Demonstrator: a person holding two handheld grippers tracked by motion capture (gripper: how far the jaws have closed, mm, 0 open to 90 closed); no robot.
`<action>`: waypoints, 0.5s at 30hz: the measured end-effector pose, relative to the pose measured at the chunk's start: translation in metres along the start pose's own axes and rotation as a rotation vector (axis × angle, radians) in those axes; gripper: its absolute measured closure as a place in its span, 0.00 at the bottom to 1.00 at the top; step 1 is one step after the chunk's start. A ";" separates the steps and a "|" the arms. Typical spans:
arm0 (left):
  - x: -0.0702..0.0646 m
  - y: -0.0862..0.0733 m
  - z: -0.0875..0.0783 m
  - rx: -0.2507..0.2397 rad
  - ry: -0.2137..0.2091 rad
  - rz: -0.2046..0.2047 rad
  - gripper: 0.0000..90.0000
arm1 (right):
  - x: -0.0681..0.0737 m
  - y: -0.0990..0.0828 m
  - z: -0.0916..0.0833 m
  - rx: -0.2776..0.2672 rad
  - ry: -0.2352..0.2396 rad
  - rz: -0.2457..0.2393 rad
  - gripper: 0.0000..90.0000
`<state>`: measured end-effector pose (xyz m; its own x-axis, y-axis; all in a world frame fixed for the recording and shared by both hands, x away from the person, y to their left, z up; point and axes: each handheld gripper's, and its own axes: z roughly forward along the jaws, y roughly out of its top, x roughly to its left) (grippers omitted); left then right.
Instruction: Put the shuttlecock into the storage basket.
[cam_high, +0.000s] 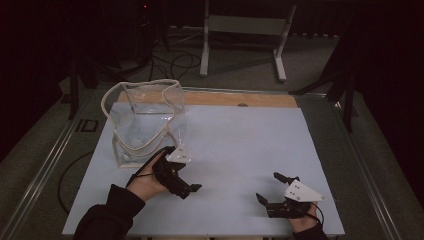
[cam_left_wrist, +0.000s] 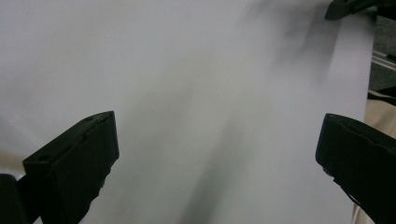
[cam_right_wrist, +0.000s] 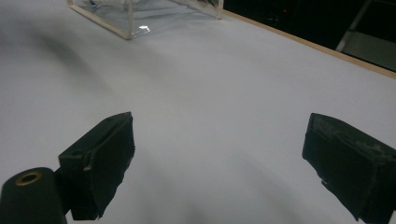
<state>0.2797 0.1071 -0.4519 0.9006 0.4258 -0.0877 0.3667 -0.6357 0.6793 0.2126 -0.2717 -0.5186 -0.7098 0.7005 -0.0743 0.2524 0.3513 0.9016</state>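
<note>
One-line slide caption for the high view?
Both hand-held grippers, left and right, open above the white tabletop beside a clear bag.

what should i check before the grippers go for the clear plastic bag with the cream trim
1. Left gripper jaws open and empty: ok.
2. Right gripper jaws open and empty: ok.
3. Clear plastic bag with cream trim standing upright, mouth open: ok.
4. Left gripper close beside the bag: ok; touching it or not: cannot tell.
5. Pale blue table sheet bare between right gripper and bag: ok.
6. Anything inside the bag: cannot tell.
</note>
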 end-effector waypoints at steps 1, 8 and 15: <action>0.000 -0.003 0.000 0.002 0.006 -0.001 0.00 | 0.000 0.000 0.000 -0.001 0.000 -0.002 0.10; -0.001 -0.023 -0.002 -0.007 0.008 -0.019 0.00 | 0.000 0.000 0.000 0.005 0.001 -0.002 0.10; 0.000 -0.045 -0.005 -0.028 0.039 -0.046 0.00 | -0.001 0.000 0.000 0.005 -0.004 -0.002 0.10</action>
<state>0.2620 0.1386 -0.4789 0.8731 0.4790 -0.0910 0.4001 -0.5972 0.6952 0.2129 -0.2722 -0.5189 -0.7080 0.7020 -0.0778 0.2541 0.3560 0.8993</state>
